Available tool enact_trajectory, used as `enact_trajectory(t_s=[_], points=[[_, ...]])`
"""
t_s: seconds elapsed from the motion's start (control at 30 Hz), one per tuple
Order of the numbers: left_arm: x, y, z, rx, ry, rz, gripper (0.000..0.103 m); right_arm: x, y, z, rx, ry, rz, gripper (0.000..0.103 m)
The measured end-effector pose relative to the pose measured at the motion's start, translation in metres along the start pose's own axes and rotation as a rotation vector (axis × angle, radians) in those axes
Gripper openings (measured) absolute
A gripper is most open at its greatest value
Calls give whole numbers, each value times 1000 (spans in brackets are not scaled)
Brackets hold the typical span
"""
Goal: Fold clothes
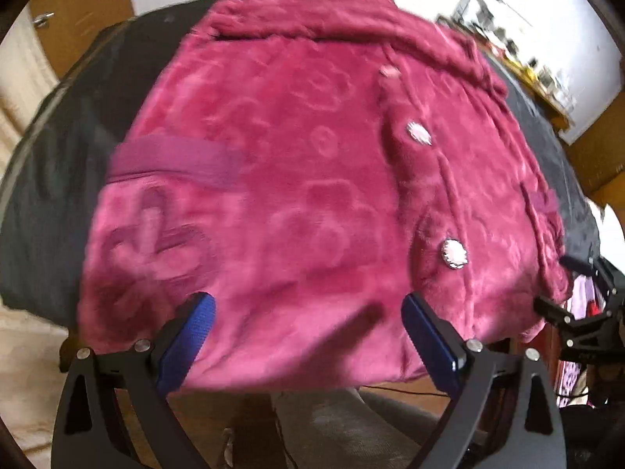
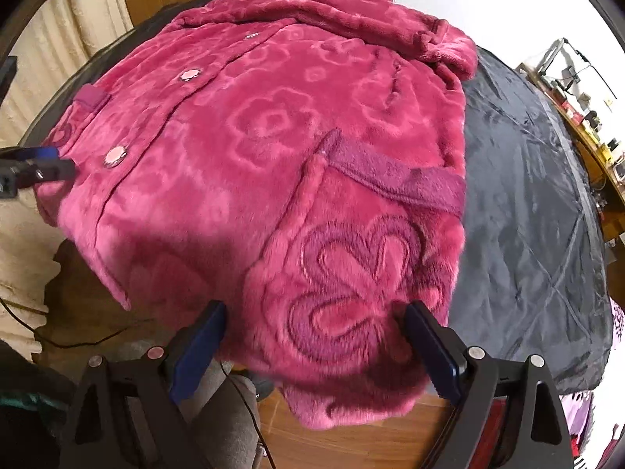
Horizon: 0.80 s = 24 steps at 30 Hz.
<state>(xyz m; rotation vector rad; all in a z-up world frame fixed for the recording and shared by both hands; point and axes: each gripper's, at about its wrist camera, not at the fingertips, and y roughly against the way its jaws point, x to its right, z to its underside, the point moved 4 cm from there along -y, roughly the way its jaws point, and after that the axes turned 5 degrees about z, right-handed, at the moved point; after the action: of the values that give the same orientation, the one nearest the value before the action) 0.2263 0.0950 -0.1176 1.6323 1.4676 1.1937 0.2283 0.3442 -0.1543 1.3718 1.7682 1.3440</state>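
Observation:
A pink fleece jacket [image 1: 293, 156] with a flower pattern and shiny buttons [image 1: 453, 254] lies front up on a dark cloth-covered table [image 1: 58, 195]. Its hem hangs over the near edge. My left gripper [image 1: 308, 324] is open wide over the hem, blue pads either side of the fabric and not pressing it. In the right wrist view the jacket [image 2: 273, 125] shows a pocket [image 2: 351, 265] with a stitched flower. My right gripper [image 2: 314, 336] is open wide astride that pocket's lower edge. The left gripper [image 2: 39, 164] shows at the jacket's left edge, the right gripper [image 1: 578, 312] at its right.
The dark table cover [image 2: 527, 195] lies bare to the right of the jacket. Wooden floor [image 2: 351, 422] and a thin cable [image 2: 78, 342] lie below the table edge. A cluttered shelf [image 2: 586, 109] stands at far right, a cream curtain [image 2: 58, 39] at left.

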Motion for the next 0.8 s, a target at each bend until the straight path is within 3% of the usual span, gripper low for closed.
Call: enact_trajectory(t_s=[0.07,0.23,0.33,0.5,0.8], points=[[-12,14,3,31,39,-6,97,4,9,8,7,-24,-6,93],[-88,42,10,61,154,24,97,20,24,29,-6,-88,-29,93],[-122,55,38,80,188,32,97,9,19,30,-43,-124,-50,93],[-144,42,48,84,114,34,97,20,5,56,-115,-194,-91,93],[-172,-5,49,60,152,234,97,37,-16,64,-138,-253,-206,93]])
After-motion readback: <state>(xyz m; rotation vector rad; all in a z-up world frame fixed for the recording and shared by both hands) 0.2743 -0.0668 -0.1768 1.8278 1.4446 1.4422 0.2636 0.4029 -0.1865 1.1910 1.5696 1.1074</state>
